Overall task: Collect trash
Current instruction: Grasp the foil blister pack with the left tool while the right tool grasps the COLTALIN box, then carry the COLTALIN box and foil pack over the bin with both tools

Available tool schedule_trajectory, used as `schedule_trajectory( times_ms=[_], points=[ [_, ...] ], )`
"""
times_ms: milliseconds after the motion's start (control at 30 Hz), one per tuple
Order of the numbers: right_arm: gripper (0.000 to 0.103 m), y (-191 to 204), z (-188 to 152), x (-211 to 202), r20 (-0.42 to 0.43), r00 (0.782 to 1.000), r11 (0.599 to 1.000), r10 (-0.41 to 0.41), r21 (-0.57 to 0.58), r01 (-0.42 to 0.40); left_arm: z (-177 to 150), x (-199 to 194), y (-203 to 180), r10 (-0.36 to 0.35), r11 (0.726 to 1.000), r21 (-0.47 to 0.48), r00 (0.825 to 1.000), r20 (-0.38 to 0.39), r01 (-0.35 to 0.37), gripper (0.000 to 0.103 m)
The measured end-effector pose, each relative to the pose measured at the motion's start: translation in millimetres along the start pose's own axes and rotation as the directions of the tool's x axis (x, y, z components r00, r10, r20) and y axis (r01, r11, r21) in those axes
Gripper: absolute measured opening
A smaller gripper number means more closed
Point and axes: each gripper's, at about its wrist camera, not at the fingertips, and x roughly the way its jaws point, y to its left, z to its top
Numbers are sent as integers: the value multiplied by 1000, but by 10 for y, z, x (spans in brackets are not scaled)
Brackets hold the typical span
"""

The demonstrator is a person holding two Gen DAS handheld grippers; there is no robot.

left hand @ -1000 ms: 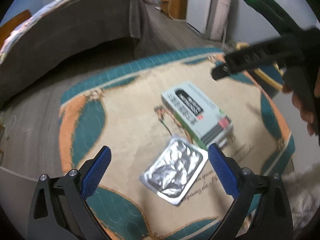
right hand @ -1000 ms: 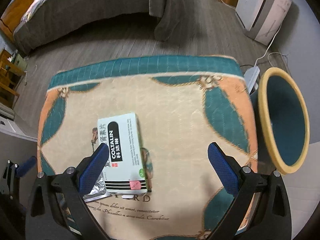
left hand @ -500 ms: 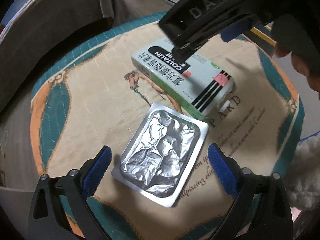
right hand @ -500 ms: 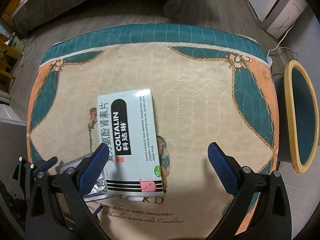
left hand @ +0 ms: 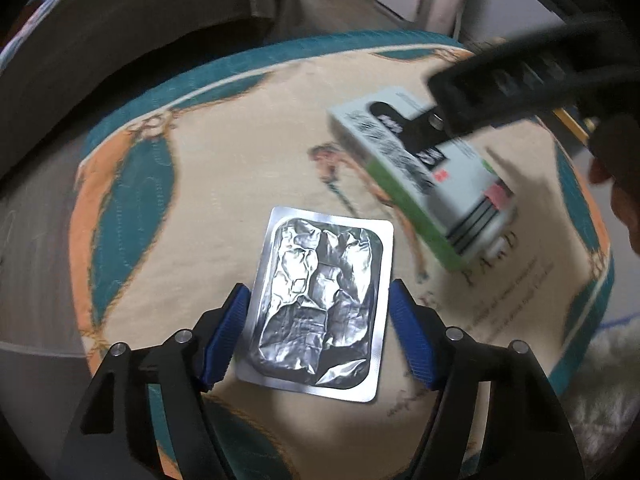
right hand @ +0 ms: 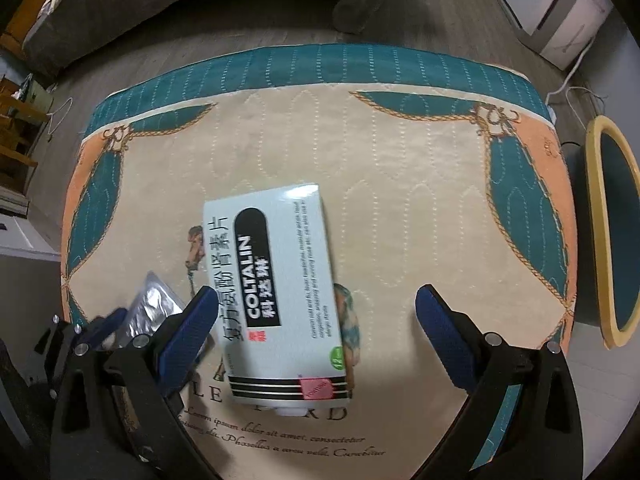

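Crumpled silver foil blister sheet is straddled lengthwise by the unclenched left gripper; the right gripper is spread wide over the pale green medicine box beside the sheet

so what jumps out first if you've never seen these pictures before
The crinkled silver blister pack catches the eye first, lying flat on the cloth right between the blue fingers of the left hand-held gripper, which flank it without quite closing. Next is the pale COLTALIN medicine box beside it, with the right hand-held gripper open above it. A yellow-rimmed bin stands off the right edge of the teal and orange tablecloth.
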Motion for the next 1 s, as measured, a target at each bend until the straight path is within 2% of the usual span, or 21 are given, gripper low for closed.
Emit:
schedule_trajectory(
  times_ms=[267, 367, 467, 533, 600, 700, 800, 900, 1000],
  points=[
    [97, 142, -9, 145, -12, 999, 999, 42, -18, -42, 5, -39, 276, 51, 990, -132, 999, -6, -52, 71],
    [95, 223, -9, 248, -31, 1000, 998, 5, -67, -7, 45, -39, 291, 43, 985, -169, 999, -6, -44, 71],
    [69, 311, -19, 288, -28, 999, 992, -36, -122, 32, 6, -52, 308, 37, 984, -177, 999, 2, -36, 71],
    [70, 352, -30, 258, -25, 999, 991, -26, -135, 22, -28, -81, 278, 34, 984, -176, 999, 10, -32, 71],
    [70, 361, -34, 191, -17, 1000, 991, -18, -135, 15, -24, -80, 272, 30, 985, -173, 999, 24, -25, 71],
    [70, 321, -27, -45, 37, 999, 990, -26, -139, 31, -78, -126, 360, 19, 983, -182, 999, 45, -11, 71],
    [70, 245, -4, -374, 110, 994, 994, 7, -113, 6, -51, -159, 327, 16, 985, -172, 997, 70, -4, 71],
    [70, 126, 3, -677, 170, 984, 996, 46, -80, -32, -25, -155, 258, 15, 988, -153, 996, 91, -1, 71],
    [70, -74, -41, -876, 209, 977, 998, 36, -53, -26, 115, -141, -9, 14, 991, -134, 995, 100, -1, 71]
  ],
)
